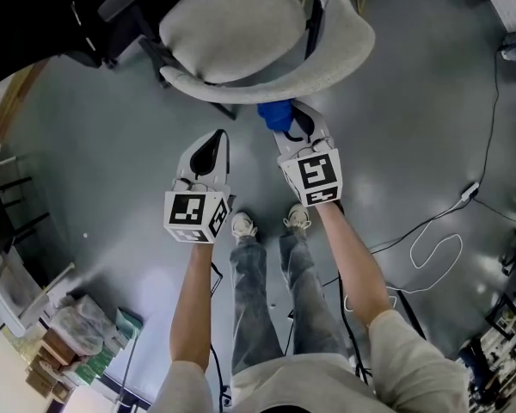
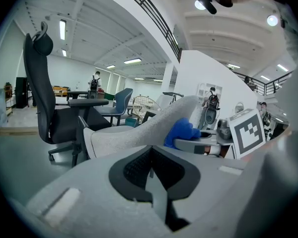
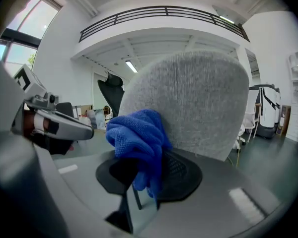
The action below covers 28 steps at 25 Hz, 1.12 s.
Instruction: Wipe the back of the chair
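Blue cloth [image 3: 138, 135] is bunched between the 2 jaws of the right hand-held gripper [image 1: 294, 127], which are clamped on it. The cloth lies against the lower rear face of the grey fabric chair back [image 3: 198, 100] and seems to touch it, though the folds hide the contact itself. The left hand-held gripper [image 1: 215, 144] is just beside the right one, a little further from the chair, its jaws together with nothing between them. The person stands behind the chair on a grey floor [image 1: 103, 153]. A black office chair [image 2: 47, 98] stands well apart, at the left of the left gripper view.
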{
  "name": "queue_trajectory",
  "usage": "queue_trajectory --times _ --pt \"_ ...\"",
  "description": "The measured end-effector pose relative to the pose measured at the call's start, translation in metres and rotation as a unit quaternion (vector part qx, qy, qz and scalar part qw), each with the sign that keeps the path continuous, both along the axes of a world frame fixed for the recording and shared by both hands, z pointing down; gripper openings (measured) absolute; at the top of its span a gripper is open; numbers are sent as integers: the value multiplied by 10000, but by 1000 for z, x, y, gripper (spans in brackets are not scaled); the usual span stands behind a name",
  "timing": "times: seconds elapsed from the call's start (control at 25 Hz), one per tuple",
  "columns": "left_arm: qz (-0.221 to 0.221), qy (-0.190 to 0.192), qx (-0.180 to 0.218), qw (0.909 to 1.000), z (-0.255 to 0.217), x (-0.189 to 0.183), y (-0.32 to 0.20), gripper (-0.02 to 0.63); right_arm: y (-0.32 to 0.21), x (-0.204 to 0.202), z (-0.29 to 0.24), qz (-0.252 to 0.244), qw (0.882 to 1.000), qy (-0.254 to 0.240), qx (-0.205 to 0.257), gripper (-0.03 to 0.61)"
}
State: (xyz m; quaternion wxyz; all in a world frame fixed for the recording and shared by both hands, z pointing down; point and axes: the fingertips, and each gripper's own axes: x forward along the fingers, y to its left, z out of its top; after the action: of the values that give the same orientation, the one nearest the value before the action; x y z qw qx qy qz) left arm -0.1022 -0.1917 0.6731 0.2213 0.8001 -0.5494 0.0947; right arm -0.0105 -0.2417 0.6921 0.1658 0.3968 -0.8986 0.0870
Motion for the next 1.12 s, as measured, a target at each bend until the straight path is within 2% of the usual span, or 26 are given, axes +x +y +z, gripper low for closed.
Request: queue_trajectory --times 0.64,1.12 --pt "-121 -15 -83 9999 14 -17 -20 2 -16 -9 125 7 9938 388 -1045 104" --pt "-161 -110 -146 9997 19 -24 -15 2 -18 -14 157 -73 9899 445 -1346 106"
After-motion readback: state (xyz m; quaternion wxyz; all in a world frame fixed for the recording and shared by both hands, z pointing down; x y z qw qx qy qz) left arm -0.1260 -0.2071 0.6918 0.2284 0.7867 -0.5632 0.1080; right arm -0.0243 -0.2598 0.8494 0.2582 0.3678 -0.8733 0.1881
